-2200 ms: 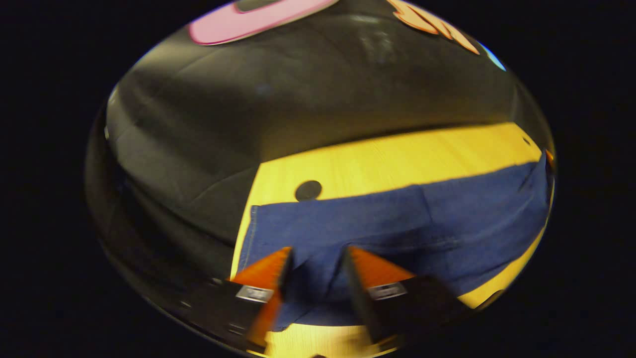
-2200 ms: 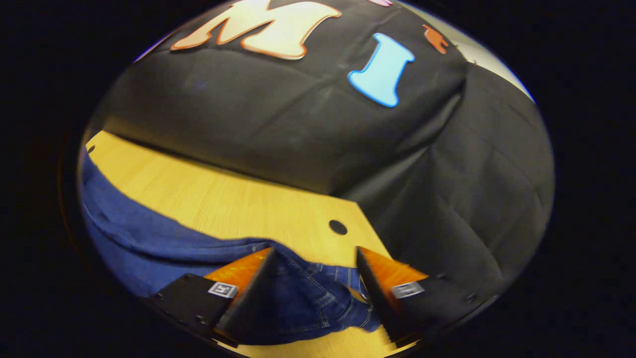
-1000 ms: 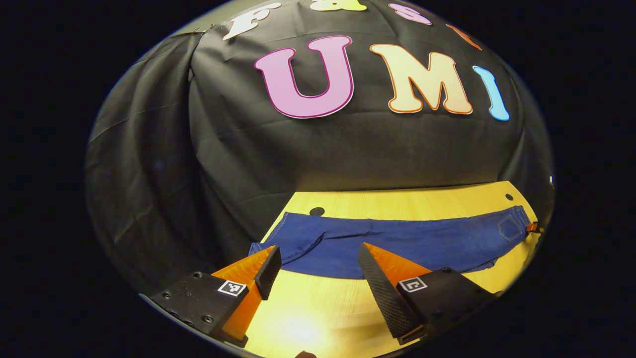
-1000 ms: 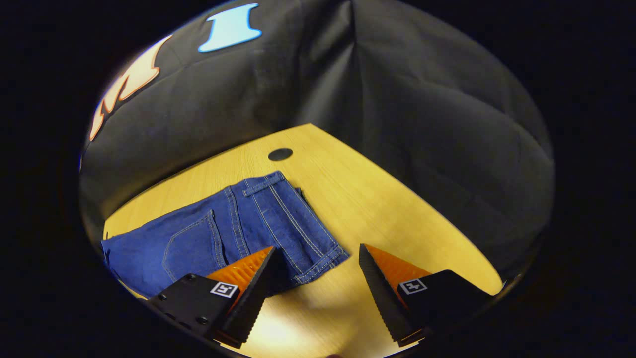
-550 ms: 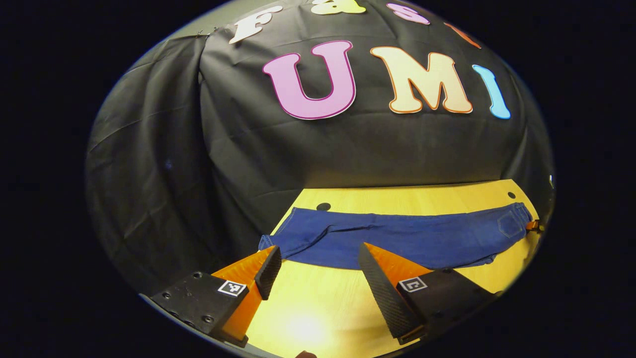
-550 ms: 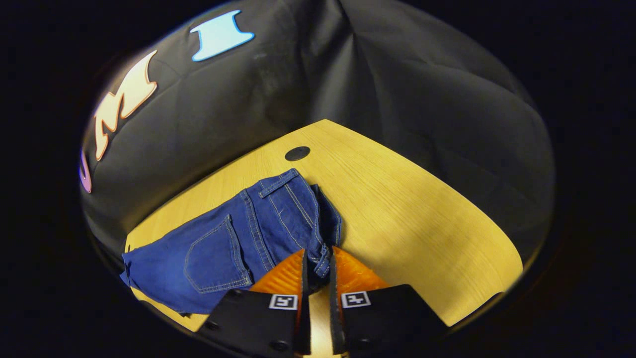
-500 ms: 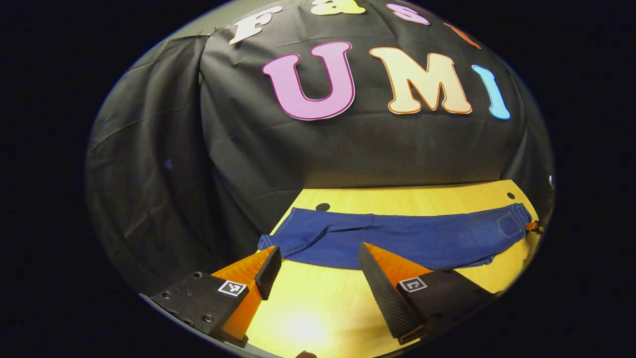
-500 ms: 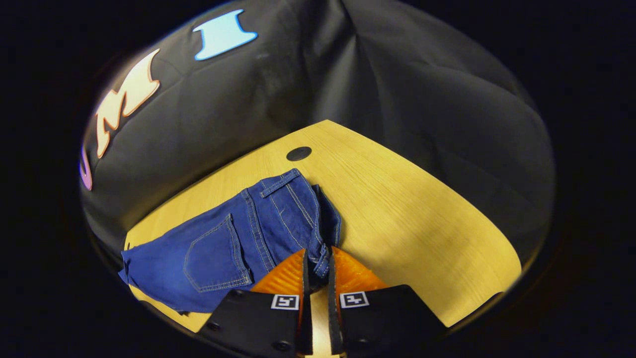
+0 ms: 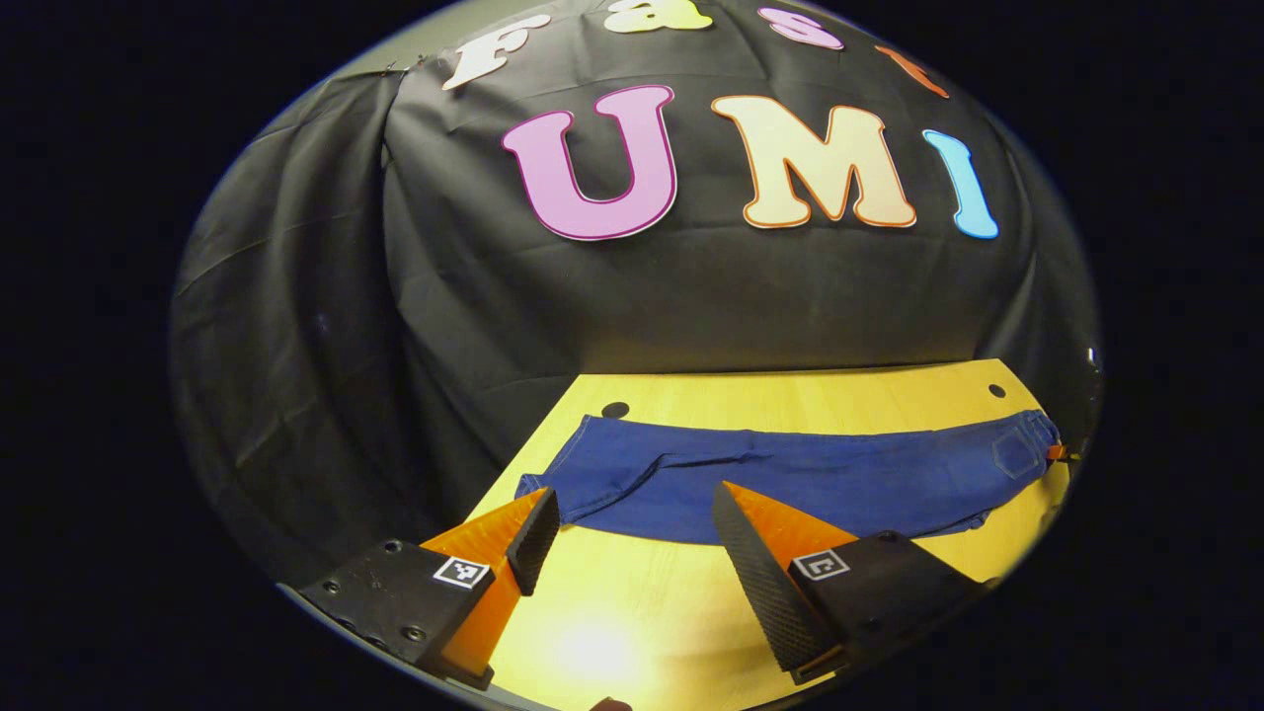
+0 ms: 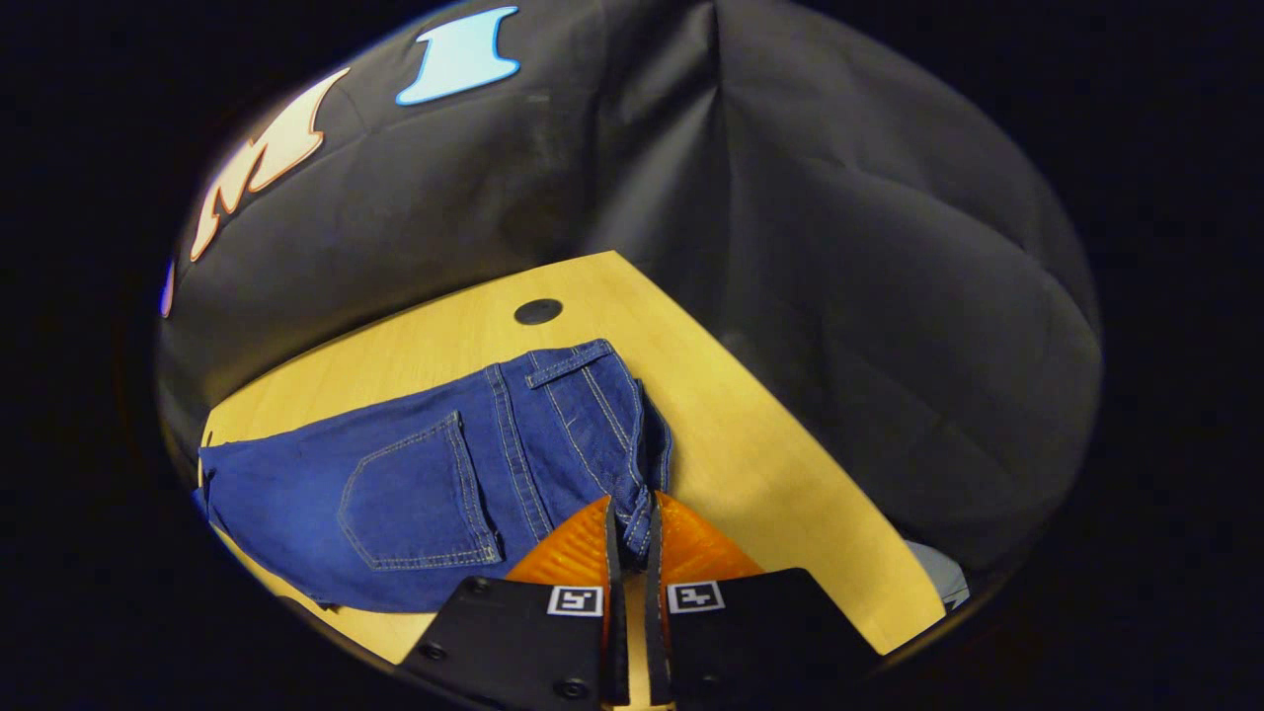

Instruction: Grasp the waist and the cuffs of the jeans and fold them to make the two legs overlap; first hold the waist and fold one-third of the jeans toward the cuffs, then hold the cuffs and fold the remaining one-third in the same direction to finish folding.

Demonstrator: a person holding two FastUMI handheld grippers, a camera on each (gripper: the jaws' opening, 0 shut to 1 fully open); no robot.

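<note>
Right gripper (image 10: 632, 518) is clamped on the jeans (image 10: 444, 484) at the waist corner, looks like. Left gripper (image 9: 632, 513) hangs wide open above the table (image 9: 790, 395).

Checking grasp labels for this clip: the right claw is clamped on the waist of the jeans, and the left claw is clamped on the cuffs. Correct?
Not quite. The right claw is shut on the waist of the jeans, but the left gripper view shows the left claw open above the table, short of the cuffs.

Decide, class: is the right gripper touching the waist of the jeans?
Touching. In the right gripper view, the right gripper has both fingers closed on the near corner of the jeans' waist, with denim pinched between them.
</note>
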